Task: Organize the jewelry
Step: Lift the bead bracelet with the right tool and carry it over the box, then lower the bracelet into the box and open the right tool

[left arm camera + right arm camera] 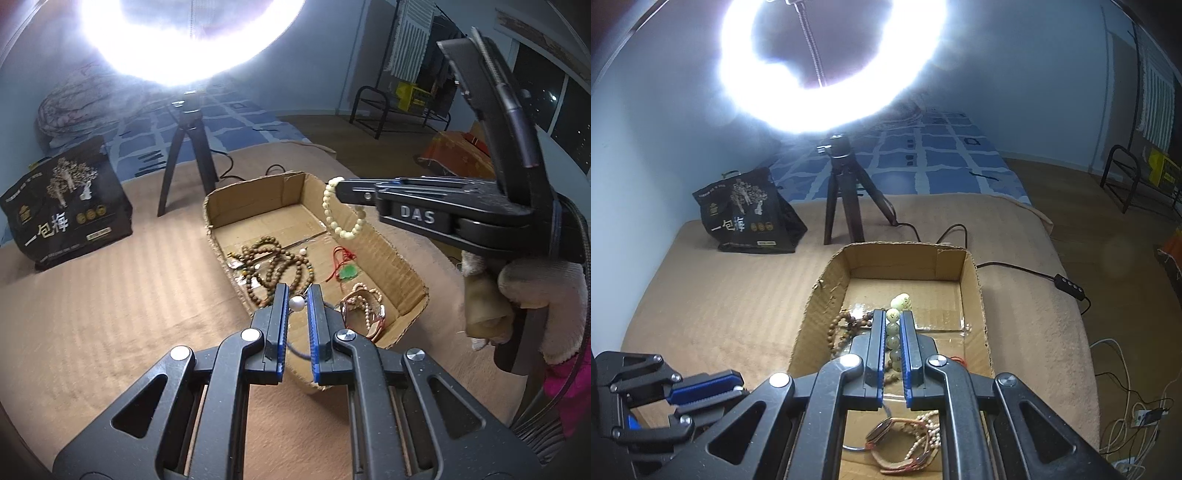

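A: What has the right gripper (893, 325) got?

B: A cream bead bracelet (341, 214). Its fingers are closed on the strand, and in the left camera the loop hangs from the tip above the cardboard box (402, 266).

A: And the left gripper (296, 295)?

B: Its blue pads (280, 314) stand a little apart with a white pearl (297, 303) between them. The pearl seems to touch the left pad only; I cannot tell whether it is truly pinched, since a gap shows on the other side.

A: What lies in the box?

B: Brown wooden beads (273, 266) heaped toward the left wall, a green pendant (346, 272) on a red cord beside them, and at the near end a watch (886, 439) with a string of small pale beads (364, 295) draped over it.

A: Where does the box sit?

B: On a tan blanket (110, 314). Behind it stand a black tripod (186, 158) with a glaring ring light (831, 66) and, to the left, a black bag (62, 206).
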`<control>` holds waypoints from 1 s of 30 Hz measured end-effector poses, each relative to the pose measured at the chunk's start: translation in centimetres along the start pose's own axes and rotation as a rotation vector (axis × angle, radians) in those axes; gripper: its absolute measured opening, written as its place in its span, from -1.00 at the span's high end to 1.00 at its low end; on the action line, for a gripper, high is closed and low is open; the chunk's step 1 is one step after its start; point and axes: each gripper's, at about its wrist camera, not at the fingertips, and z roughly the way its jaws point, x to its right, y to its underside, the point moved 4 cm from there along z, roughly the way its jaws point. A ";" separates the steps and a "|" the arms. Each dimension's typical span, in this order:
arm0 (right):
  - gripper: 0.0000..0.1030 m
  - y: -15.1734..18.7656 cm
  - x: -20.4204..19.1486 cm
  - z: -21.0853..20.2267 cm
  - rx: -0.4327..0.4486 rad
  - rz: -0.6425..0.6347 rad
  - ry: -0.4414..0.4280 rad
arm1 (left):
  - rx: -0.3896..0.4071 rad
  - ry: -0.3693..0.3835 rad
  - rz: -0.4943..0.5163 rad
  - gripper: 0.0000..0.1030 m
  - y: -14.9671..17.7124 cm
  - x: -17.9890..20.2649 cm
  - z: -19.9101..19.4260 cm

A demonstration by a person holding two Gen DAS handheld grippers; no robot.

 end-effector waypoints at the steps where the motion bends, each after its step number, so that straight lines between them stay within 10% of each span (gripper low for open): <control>1: 0.91 0.0 0.2 0.2 -0.002 0.000 0.000 | 0.000 0.001 0.003 0.84 -0.1 0.1 0.2; 23: 0.88 -0.2 1.7 2.8 -0.029 0.015 0.004 | 0.000 0.006 0.011 0.84 -0.6 0.9 2.1; 26: 0.49 -0.3 1.6 2.8 -0.022 0.015 0.005 | 0.003 -0.006 0.017 0.84 -0.6 1.0 2.0; 30: 0.35 -0.4 1.4 2.6 -0.016 0.012 0.015 | 0.006 -0.015 0.014 0.07 -0.4 0.9 1.8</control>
